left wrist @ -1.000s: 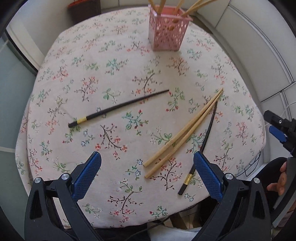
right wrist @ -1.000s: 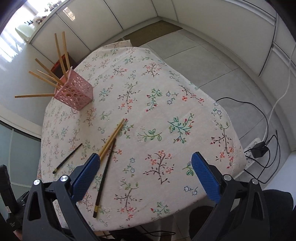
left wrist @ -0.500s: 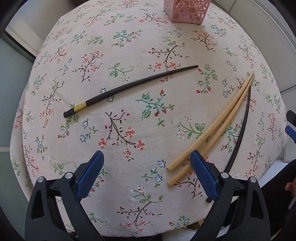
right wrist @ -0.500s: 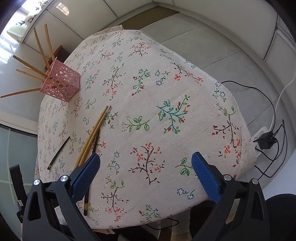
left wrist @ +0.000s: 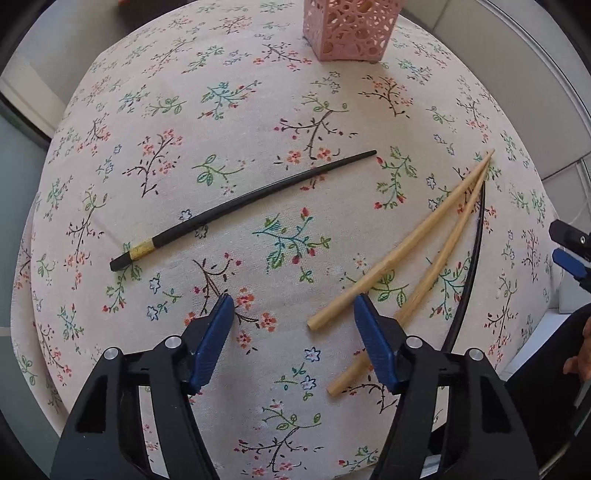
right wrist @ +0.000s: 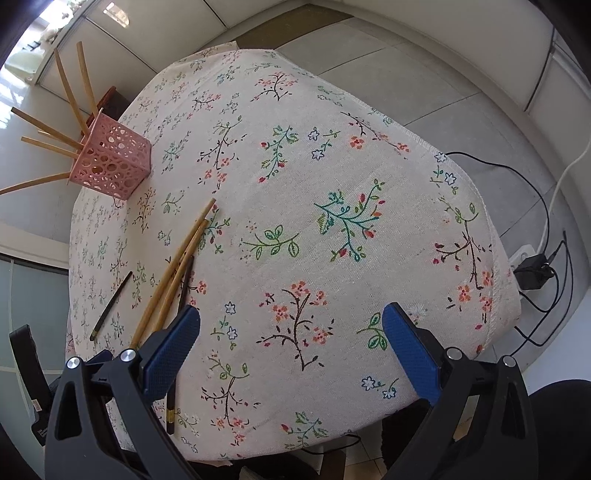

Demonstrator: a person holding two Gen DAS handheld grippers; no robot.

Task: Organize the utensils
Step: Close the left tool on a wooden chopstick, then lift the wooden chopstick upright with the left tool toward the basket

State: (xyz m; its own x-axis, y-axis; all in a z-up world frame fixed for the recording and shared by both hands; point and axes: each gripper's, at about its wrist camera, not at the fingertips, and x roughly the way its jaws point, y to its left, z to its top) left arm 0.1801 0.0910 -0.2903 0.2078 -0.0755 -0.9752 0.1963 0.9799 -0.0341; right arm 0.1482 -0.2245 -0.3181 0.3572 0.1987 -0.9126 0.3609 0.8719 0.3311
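A black chopstick (left wrist: 240, 201) with a gold band lies on the floral tablecloth (left wrist: 258, 110), left of centre. Two wooden chopsticks (left wrist: 402, 243) and a second black chopstick (left wrist: 471, 266) lie at the right. A pink perforated holder (left wrist: 349, 27) stands at the far edge; in the right wrist view the holder (right wrist: 112, 157) has several wooden chopsticks in it. My left gripper (left wrist: 293, 317) is open and empty, low over the cloth by the thick end of one wooden chopstick. My right gripper (right wrist: 291, 341) is open and empty above the cloth, right of the wooden chopsticks (right wrist: 173, 269).
The table edge (right wrist: 495, 258) drops off at the right to a tiled floor with cables and a power adapter (right wrist: 532, 269). A dark wicker object (right wrist: 105, 103) stands behind the holder. The right gripper's tip (left wrist: 569, 254) shows at the right edge of the left wrist view.
My left gripper has moved down and forward toward the cloth and its jaws have narrowed, now close to the wooden chopsticks' thick ends. The right gripper has shifted slightly closer to the table.
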